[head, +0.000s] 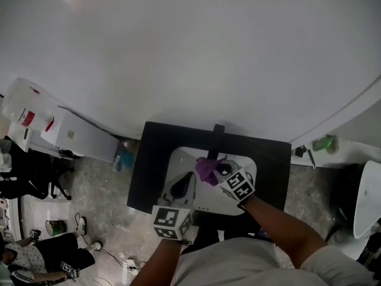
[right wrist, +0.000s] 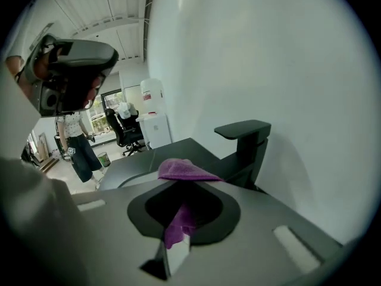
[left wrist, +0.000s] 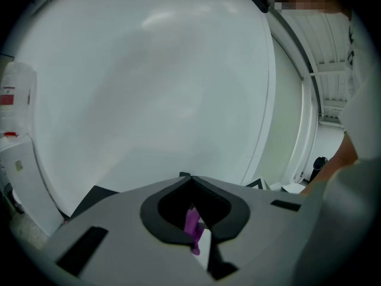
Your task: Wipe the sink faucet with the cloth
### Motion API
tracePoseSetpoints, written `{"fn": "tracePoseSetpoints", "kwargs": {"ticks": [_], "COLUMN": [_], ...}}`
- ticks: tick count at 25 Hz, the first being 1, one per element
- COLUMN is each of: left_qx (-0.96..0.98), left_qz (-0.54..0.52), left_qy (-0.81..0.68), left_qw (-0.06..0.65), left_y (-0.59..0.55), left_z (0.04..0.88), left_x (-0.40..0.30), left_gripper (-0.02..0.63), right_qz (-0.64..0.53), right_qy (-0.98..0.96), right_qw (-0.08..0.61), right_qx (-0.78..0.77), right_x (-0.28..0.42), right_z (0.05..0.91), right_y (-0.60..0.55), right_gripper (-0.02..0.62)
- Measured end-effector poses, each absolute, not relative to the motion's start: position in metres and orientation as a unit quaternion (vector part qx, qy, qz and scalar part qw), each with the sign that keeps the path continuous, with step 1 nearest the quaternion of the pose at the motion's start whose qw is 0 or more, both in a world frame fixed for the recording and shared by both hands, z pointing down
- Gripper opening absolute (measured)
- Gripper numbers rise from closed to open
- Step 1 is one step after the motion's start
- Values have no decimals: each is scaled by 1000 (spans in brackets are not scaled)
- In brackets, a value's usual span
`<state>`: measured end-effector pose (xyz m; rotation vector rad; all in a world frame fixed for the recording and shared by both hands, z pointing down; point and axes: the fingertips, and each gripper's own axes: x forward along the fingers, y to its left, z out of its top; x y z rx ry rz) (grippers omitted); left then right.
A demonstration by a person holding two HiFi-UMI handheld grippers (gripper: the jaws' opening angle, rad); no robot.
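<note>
One cloth (right wrist: 178, 169) in two clenched grippers — left gripper (left wrist: 190, 177), right gripper (right wrist: 190, 181) — by one faucet (right wrist: 244, 145)

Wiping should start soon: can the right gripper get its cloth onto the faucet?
Probably yes: the right gripper, shut on the purple cloth, sits right beside the black faucet with nothing between them.

The left arm (head: 159, 260) and right arm (head: 280, 222) reach forward, side by side. The left gripper (left wrist: 190, 179) has its jaws together on a strip of cloth (left wrist: 191, 225). The right gripper (head: 221, 170), angled leftward, also clamps the cloth.
</note>
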<state>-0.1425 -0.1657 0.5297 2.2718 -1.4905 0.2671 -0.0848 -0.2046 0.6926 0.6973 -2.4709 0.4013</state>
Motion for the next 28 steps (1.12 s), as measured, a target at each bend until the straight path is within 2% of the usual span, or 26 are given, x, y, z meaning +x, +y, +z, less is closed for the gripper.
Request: {"fn": "tracePoseSetpoints", "kwargs": {"ticks": [3,6,12,16,20,23,28], "left_qx": [817,818,816,814,813,811,803], "left_qz": [95,96,93,86,81,84,87], "left_qy": [-533,-530,-533,-538,-545,-549,-560], "left_qw": [202,201,202,204,189,184,185], "left_y": [-168,-169,-167,-168,-171,-169,-169], "left_z": [528,526,526,525,516,514,518], "left_x": [-140,-137,-138,-142,-142,-140,-152], "left_gripper": [6,6,6,6,6,6,6], "right_qz": [136,130,150,147,96,90,117], "right_qy": [-911,-899,-913,-927,-927,-915,-901], "right_qw": [245,265,274,219,163,195,238], "right_qx": [302,323,261,265,325,341,345], "right_x": [-75,-71,-83,-73,-54,-47,-24], "right_z": [679,681,697,660,587,597,669], "right_y": [-245,-285,-210,-195,-284,-333,-317], "right_gripper": [26,26,26,26,26,26,26]}}
